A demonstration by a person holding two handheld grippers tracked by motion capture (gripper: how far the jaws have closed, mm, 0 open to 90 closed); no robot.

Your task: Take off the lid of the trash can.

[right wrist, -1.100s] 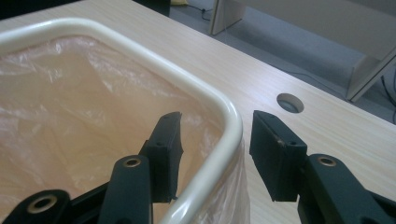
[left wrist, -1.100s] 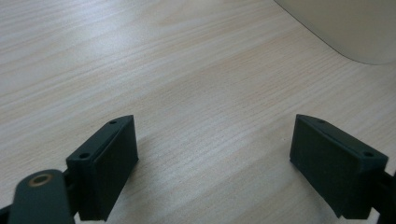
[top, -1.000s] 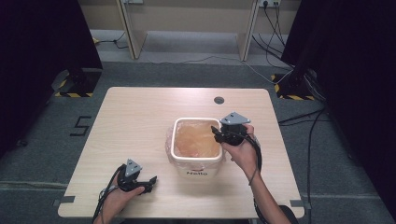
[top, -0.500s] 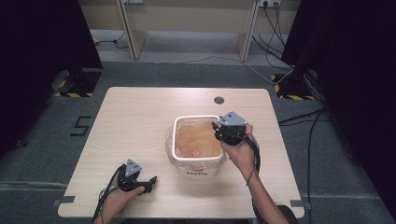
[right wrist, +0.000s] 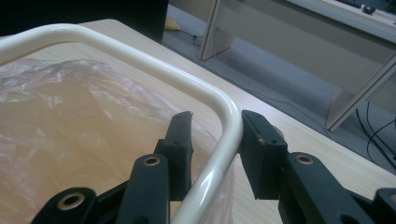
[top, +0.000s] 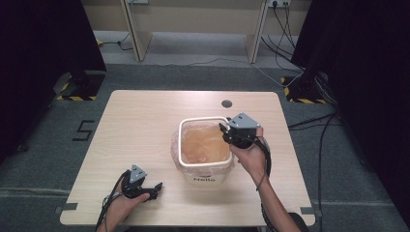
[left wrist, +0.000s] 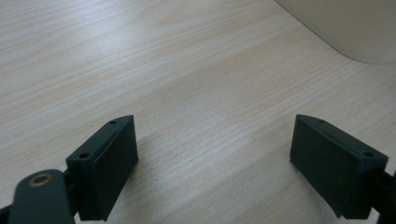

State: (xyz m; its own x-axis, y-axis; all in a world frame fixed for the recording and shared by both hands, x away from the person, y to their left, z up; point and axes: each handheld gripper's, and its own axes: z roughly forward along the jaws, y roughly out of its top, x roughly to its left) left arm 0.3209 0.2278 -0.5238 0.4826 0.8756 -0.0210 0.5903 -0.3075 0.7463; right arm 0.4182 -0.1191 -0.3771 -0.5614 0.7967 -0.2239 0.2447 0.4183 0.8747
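Observation:
A white bin marked "Hello" stands on the table, lined with a thin pinkish plastic bag. My right gripper sits at the bin's far right corner. In the right gripper view the cream rim runs between the jaws of the right gripper. The outer jaw lies against the rim and the inner one hangs inside over the bag, with a small gap. These jaws have just been closing. My left gripper rests open on the table at the front left, with bare wood between the jaws of the left gripper.
The wooden table has a round cable hole near its far edge. The bin's white wall stands close to the left gripper, ahead and to the right. Desk legs and cables lie on the floor beyond the table.
The right gripper's jaws have narrowed around the bin's rim while the hand barely shifted. The left gripper has stayed where it was.

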